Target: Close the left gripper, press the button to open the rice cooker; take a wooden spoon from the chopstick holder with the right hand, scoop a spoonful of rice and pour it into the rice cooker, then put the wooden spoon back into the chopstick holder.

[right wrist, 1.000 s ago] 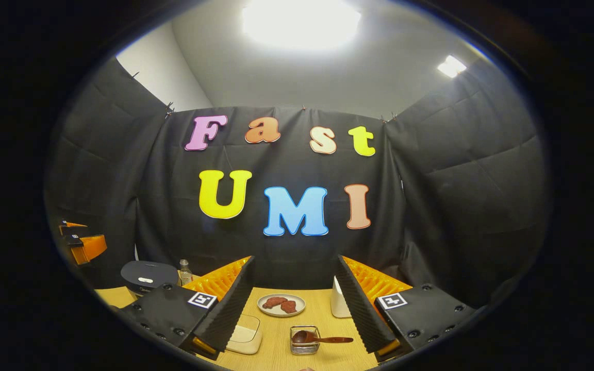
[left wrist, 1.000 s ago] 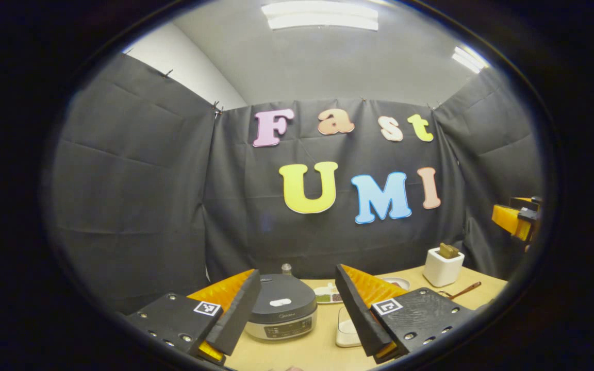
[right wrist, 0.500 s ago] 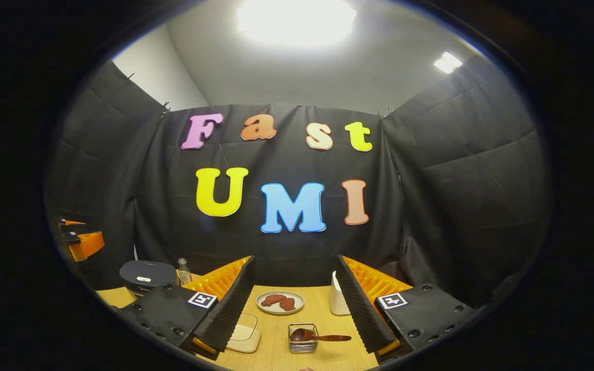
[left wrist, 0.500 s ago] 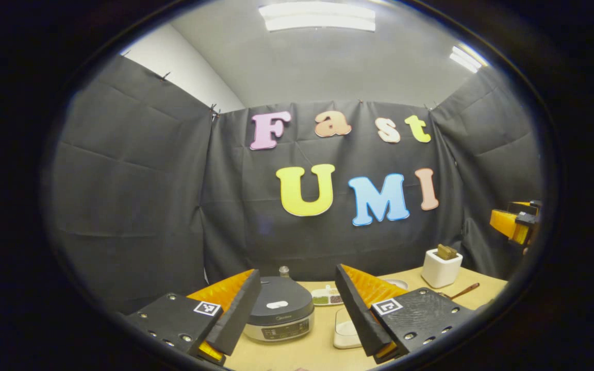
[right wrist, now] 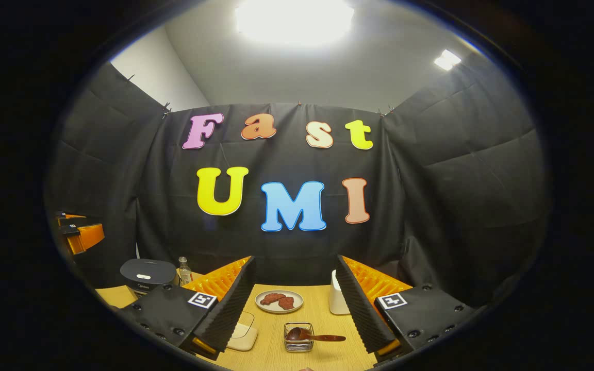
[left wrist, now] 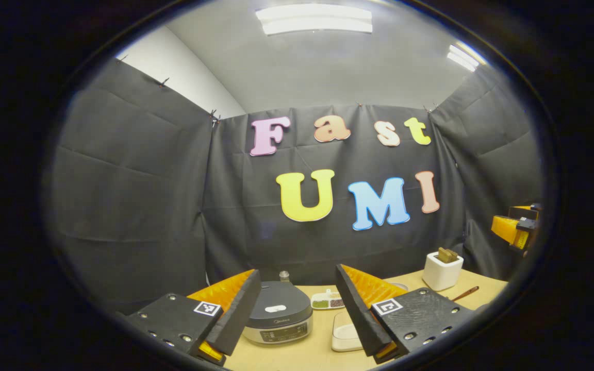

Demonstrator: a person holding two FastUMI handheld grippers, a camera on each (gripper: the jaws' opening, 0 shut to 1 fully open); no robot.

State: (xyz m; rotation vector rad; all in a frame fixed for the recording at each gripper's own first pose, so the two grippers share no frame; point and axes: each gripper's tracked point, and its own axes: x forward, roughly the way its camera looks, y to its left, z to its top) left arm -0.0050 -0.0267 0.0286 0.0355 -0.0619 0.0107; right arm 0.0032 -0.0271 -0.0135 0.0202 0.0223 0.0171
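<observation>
Black cloth walls on all sides, light wooden table (right wrist: 323,355) below. Nothing of the task looks done yet. Left claw (left wrist: 297,314) hangs above the table with its ridged foam fingers spread wide, holding nothing; it needs closing before the button press. Rice cooker (left wrist: 278,318) sits between those fingers in the left gripper view: round, dark matte domed lid shut, silvery glossy base, pale oval button (left wrist: 275,308) on top. Right claw (right wrist: 294,309) likewise gaping and empty. Wooden spoon (right wrist: 310,336), dark reddish and smooth, lies across a small square wire-mesh basket (right wrist: 297,344), presumably the chopstick holder, just ahead of the right claw. White rounded-square container (left wrist: 346,335) beside the cooker, likely the rice; contents hard to tell. Also a white ceramic-looking square pot (left wrist: 442,274), a small plate with reddish-brown pieces (right wrist: 279,301), and a small divided dish (left wrist: 327,301). Everything is left: press, grab, scoop, pour, return.
</observation>
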